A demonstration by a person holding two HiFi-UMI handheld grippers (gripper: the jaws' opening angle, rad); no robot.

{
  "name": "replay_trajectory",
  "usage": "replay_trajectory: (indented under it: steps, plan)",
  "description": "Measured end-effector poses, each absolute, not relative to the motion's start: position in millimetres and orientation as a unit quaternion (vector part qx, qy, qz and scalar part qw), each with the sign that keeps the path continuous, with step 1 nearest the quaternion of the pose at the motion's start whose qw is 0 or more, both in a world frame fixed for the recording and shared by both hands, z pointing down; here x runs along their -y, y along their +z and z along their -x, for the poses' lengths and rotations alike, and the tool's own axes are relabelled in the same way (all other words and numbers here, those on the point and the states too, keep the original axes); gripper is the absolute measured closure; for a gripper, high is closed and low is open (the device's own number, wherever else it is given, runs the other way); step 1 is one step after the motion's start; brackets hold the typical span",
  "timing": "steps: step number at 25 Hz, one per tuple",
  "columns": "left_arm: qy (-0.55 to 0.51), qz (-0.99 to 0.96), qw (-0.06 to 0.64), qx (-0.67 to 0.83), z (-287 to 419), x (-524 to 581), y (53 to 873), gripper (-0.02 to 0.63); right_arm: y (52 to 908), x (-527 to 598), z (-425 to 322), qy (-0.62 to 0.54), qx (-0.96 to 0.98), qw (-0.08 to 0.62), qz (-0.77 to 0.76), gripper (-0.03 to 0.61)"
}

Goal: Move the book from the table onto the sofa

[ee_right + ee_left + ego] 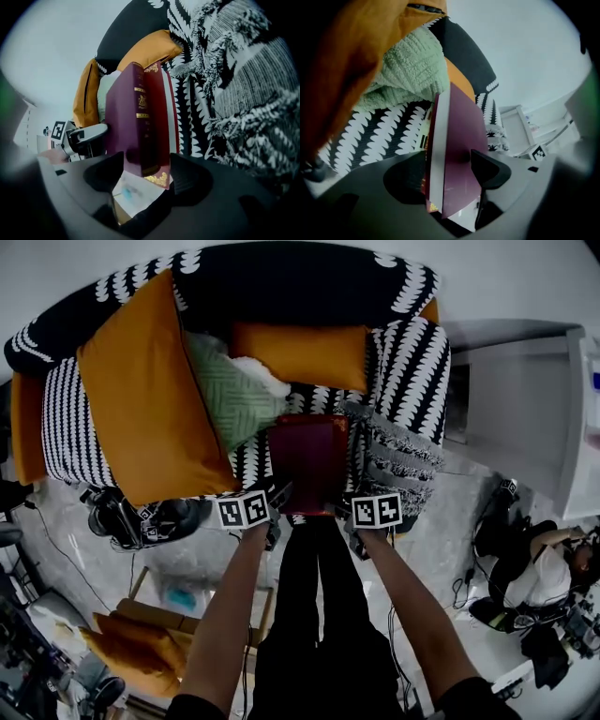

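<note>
Book (309, 460): dark red hardback, lying flat over the sofa (66, 418) seat with its near edge towards the person. It sits between the green cushion (230, 390) on the left and the fringed throw (398, 451) on the right. I cannot tell whether its full weight rests on the seat or whether it hangs just above it.
Left tongs (450, 161): clamped on the book's near left corner, one pad on the red cover and the other against the far face, the white page edge showing between them.
Right tongs (146, 164): spread wide on either side of the spine end at the near right corner. The gold-tooled spine stands between the pads, which seem slack on it rather than pressing.
Surroundings: a large orange cushion (150, 390) leans on the left part of the sofa, well clear of the book.
Step in hand: setting down, as I judge it. The book is already over the seat and one grip looks loosened.
Next move calls for: making sure the book is bedded on the seat, then easing the left tongs apart. Both tongs should draw straight back towards the person so the cover is not dragged off the near edge.
Risk: the soft seat may tip the book towards that edge.
</note>
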State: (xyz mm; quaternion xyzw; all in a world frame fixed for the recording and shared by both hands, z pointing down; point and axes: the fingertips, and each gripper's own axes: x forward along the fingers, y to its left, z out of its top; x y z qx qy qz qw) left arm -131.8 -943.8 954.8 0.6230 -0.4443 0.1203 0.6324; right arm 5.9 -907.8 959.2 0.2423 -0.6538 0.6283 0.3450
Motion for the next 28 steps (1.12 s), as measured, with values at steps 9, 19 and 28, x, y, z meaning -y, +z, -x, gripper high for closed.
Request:
replay_trajectory:
  steps: [9,19,28]
  plan:
    - [0.158,-0.652,0.606,0.426,124,946,939,0.310,944,909,-3,0.593,0.688,0.344,-0.239,0.281]
    - [0.120,-0.652,0.618,0.423,132,932,904,0.310,899,920,11,0.597,0.728,0.259,-0.215,0.335]
    - [0.066,-0.673,0.629,0.385,124,892,844,0.574,832,894,20,0.614,0.747,0.215,-0.135,0.572]
